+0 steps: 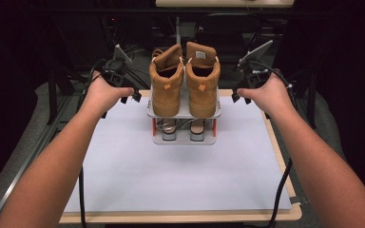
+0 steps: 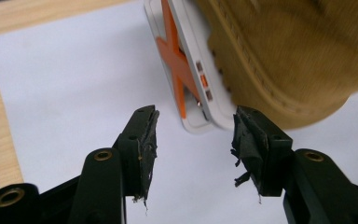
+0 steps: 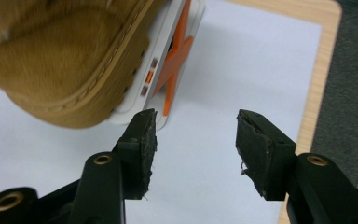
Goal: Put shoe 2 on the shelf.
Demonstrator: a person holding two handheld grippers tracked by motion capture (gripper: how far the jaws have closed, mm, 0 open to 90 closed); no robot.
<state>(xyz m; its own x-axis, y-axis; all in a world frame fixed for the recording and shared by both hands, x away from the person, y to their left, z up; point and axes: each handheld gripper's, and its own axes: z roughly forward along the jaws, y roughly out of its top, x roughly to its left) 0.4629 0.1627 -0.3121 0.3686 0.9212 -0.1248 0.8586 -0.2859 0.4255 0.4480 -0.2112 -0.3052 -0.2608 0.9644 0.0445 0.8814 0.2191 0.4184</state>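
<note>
Two tan suede boots (image 1: 184, 80) stand heels-forward on the top shelf of one small grey two-tier rack (image 1: 184, 137) at the far middle of a white mat (image 1: 171, 175) on a wooden table (image 1: 180, 217); dark room behind. Left gripper (image 2: 193, 140) and right gripper (image 3: 193, 140) flank the rack, both gaping, grasping nothing

The two boots (image 1: 185, 80) look like matt tan suede, napped and soft, with a stitched welt. The shoe rack (image 1: 184, 137) beneath them is smooth white plastic with glossy orange braces. A matt white sheet (image 1: 171, 175) covers the pale wooden tabletop (image 1: 285, 156). Each hand-held gripper's pads (image 2: 145, 140) are black, rubbery and frayed.
</note>
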